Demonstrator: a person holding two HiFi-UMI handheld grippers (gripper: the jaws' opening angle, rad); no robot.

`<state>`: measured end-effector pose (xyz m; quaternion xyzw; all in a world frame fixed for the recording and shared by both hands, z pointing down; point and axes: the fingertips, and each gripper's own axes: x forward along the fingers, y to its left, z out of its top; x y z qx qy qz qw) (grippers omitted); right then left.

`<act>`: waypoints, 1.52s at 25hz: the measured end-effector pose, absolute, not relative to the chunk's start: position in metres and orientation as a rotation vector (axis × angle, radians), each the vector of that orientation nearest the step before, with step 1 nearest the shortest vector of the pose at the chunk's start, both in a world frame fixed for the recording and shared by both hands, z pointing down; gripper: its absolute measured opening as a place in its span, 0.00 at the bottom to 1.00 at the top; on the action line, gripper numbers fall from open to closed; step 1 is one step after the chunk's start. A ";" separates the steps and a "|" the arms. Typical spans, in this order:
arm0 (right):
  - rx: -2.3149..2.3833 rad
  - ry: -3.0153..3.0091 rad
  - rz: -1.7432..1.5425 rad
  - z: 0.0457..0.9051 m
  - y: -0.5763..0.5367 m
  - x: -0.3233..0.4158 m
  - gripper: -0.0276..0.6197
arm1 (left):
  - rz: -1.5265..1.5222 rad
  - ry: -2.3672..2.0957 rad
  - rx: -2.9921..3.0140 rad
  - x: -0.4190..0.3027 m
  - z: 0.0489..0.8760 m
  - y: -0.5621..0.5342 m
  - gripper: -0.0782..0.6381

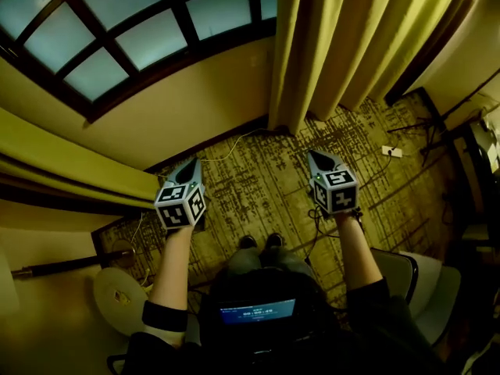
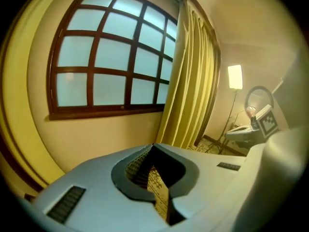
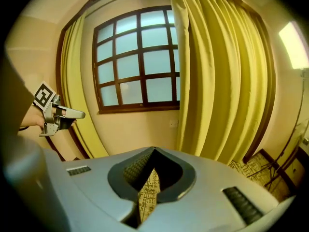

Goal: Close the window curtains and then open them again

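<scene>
The dark-framed window [image 1: 117, 30] [image 2: 111, 62] [image 3: 137, 62] is uncovered. One yellow curtain [image 1: 336, 45] [image 2: 190, 81] [image 3: 222, 81] hangs gathered at its right side, the other [image 1: 47, 170] [image 3: 77, 95] at its left. In the head view my left gripper [image 1: 193, 162] and right gripper [image 1: 314, 156] are held low over the carpet, pointing toward the wall and apart from both curtains. Both are shut with nothing between the jaws, as the left gripper [image 2: 153, 145] and right gripper [image 3: 154, 149] show in their own views. The left gripper [image 3: 72, 114] also shows at the left of the right gripper view.
Patterned carpet [image 1: 258, 186] covers the floor, with a power strip [image 1: 392, 151] and cables at the right. A lit floor lamp [image 2: 235, 76] and ring light [image 2: 258, 100] stand right of the curtain. A round white stool [image 1: 117, 295] is at lower left, a chair [image 1: 422, 287] at lower right.
</scene>
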<state>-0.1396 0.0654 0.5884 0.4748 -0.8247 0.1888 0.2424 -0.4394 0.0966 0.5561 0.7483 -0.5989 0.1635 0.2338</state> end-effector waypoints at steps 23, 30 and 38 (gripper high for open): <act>1.314 -2.181 0.545 0.604 0.063 -0.157 0.06 | 0.434 -1.447 2.169 -0.442 0.573 0.080 0.09; 1.356 -2.151 0.546 0.605 0.066 -0.164 0.06 | 0.406 -1.408 2.176 -0.453 0.574 0.077 0.09; 1.404 -2.128 0.512 0.593 0.069 -0.159 0.06 | 0.418 -1.369 2.228 -0.440 0.576 0.074 0.09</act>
